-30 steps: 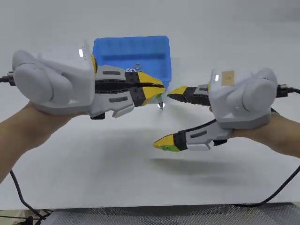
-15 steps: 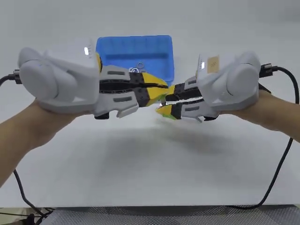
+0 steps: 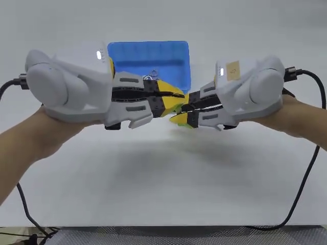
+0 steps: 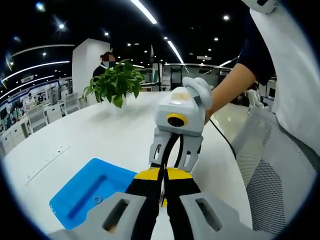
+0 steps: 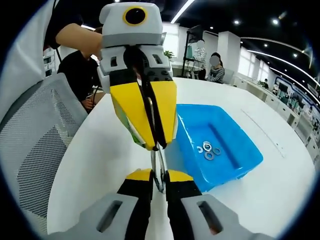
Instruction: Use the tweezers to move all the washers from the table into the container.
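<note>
- left gripper: comes in from the left in the head view. its yellow jaws are pressed together with no real gap. in the right gripper view the tweezers stick out of its tip, so it has hold of their back end.
- container: blue, on the white table, right behind the two tips in the head view, on the far side from the person. the washers i can see lie inside it in a small loose cluster on the floor, some touching.
- tweezers: thin metal, held up off the table. the long axis runs tip to tip between the grippers, roughly left-right across the head view. the free end goes in between the right jaws.
- right gripper: comes in from the right, nose to nose with the left one, tips just about touching. its jaws are drawn in to a narrow slit with the tweezers in that slit. it looks clamped on them, though pad contact is hard to see.
- relation that matters: both grippers are on the tool, so neither is nearer. the container lies beyond the tweezers axis, off to its side, not along it.
- judgement: looks like a handover or re-grip of the tool. one side has to let go before the tweezers can be turned toward the table or container.
- risk: with both pulling or twisting, the thin tool could slip or skew in the jaws.
</note>
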Demonstrator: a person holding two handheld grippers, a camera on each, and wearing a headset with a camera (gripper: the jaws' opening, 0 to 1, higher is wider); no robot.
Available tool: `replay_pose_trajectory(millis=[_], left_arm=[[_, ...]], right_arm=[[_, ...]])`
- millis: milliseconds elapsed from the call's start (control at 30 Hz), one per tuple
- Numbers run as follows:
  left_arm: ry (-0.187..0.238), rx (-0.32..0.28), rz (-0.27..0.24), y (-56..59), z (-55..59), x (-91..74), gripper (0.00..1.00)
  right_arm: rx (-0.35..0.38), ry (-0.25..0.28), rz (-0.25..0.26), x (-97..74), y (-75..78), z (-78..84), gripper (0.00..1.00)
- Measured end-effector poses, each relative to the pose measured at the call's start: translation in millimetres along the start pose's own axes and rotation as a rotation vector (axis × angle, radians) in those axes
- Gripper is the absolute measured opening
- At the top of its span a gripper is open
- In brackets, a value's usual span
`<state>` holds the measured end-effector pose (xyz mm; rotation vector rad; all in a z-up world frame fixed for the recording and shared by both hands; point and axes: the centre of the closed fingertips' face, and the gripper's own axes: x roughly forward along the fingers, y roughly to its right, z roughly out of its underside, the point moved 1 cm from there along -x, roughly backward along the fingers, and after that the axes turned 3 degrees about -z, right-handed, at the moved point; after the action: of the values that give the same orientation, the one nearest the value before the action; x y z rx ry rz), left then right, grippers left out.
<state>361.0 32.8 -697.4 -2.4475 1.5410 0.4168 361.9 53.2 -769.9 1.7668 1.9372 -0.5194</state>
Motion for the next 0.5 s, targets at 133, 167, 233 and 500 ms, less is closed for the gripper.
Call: replay_pose_trajectory(millis=[133, 167, 233, 500], left_arm=[[-0.004, 0.022, 0.013, 4.2, -0.9, -1.1, 0.05], [-0.005, 0.016, 0.016, 4.9, -1.1, -1.5, 0.05], [-0.006, 0.02, 0.032, 8.0, -2.9, -3.8, 0.05], [0.039, -0.043, 0.007, 5.3, -17.5, -13.8, 0.06]], right_arm=[[0.001, 0.004, -0.01, -0.5, -6.1, -0.7, 0.1], [0.005, 0.005, -0.012, -0.7, -7.3, -1.2, 0.1], [0.005, 0.013, -0.023, -1.1, -11.5, -3.8, 0.1], [0.017, 0.057, -0.024, -4.7, -11.9, -22.0, 0.09]])
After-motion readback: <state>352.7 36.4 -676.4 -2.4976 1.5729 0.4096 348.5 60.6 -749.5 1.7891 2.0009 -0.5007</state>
